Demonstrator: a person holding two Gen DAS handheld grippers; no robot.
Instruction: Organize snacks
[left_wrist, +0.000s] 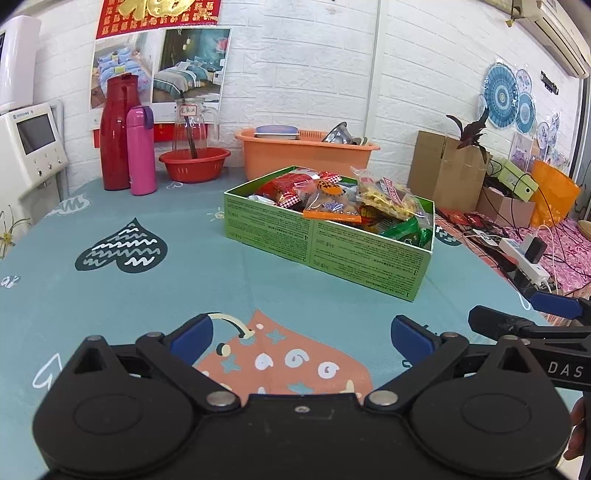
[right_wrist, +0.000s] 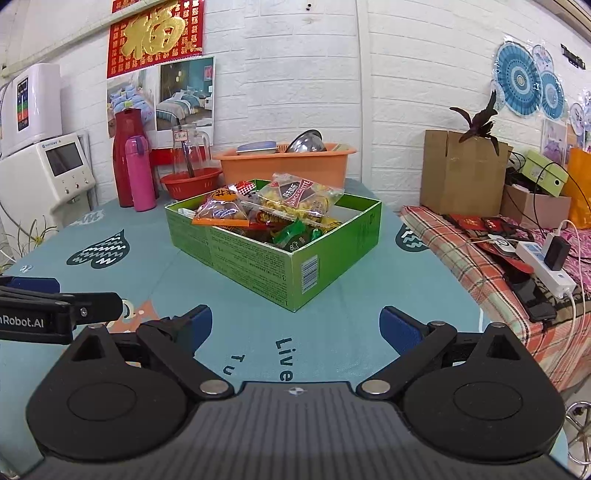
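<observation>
Left tongs: my left gripper (left_wrist: 301, 334) hangs spread wide over the tablecloth (left_wrist: 110, 295), nothing between the blue pads.
Right tongs: my right gripper (right_wrist: 295, 325) likewise gaping and empty, low over the cloth, just beside the left.
Box position: green box (right_wrist: 258, 258) sits mid-table ahead of both tongs, well apart from them, one corner toward my right camera.
Contents: snack packets (right_wrist: 299, 201) heaped above the rim; clear bag of yellow pieces on top, orange-edged bag (left_wrist: 332, 206) beside it, green wrappers (right_wrist: 295, 236) near the front corner.
Handling, judged: packets light, soft, crinkly film, likely slippery; contents probably crush easily.
Grip point, judged: pinch a sealed flat edge, not the puffed middle.
Box, judged: thin card, light, may slide if nudged.
</observation>
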